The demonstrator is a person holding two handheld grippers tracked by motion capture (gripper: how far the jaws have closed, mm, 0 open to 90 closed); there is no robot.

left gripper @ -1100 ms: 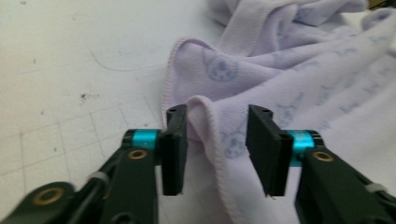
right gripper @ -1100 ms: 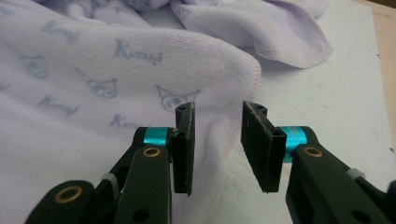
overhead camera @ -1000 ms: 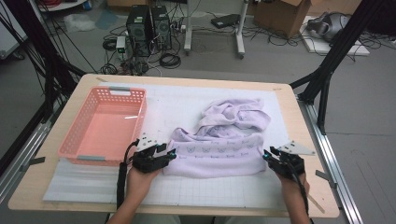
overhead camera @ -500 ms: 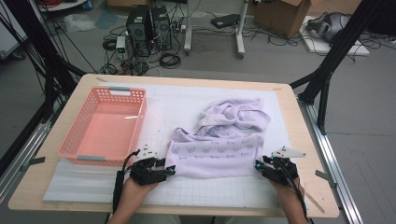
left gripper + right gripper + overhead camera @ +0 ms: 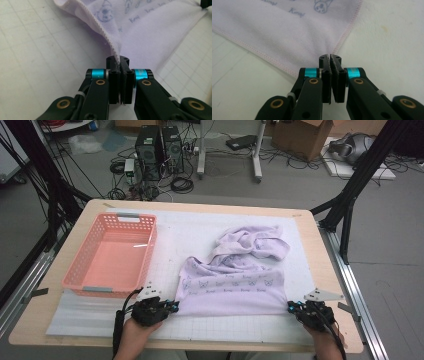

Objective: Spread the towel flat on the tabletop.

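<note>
- A light purple cloth (image 5: pixel 235 280) lies on the white mat (image 5: pixel 185 235) in the middle of the desk (image 5: pixel 310 235).
- The cloth has little dark drawings and words on it. Its near part lies flat. Its far part is bunched up in folds.
- The left gripper (image 5: pixel 170 306) sits at the near left corner of the cloth. A hand (image 5: pixel 134 337) holds it from the near edge of the desk.
- In the left gripper view, the left gripper (image 5: pixel 120 65) has just been closing. Its two black jaws are pressed together, with the ribbed edge of the cloth (image 5: pixel 150 32) pinched between them. The cloth rises a little from the mat at that spot.
- The right gripper (image 5: pixel 292 307) sits at the near right corner of the cloth.
- In the right gripper view, the right gripper (image 5: pixel 331 62) has just been closing too. Its jaws are squeezed tight together. The stitched corner of the cloth (image 5: pixel 294 35) runs right down into their tips, so it looks pinched there.
- The near edge of the cloth runs straight between the two grippers.
- A pink basket (image 5: pixel 80 265) stands on the left side of the desk, just beside the cloth but not touching it.
- Behind the desk, two black computer boxes (image 5: pixel 160 145) stand on the floor among many cables.
</note>
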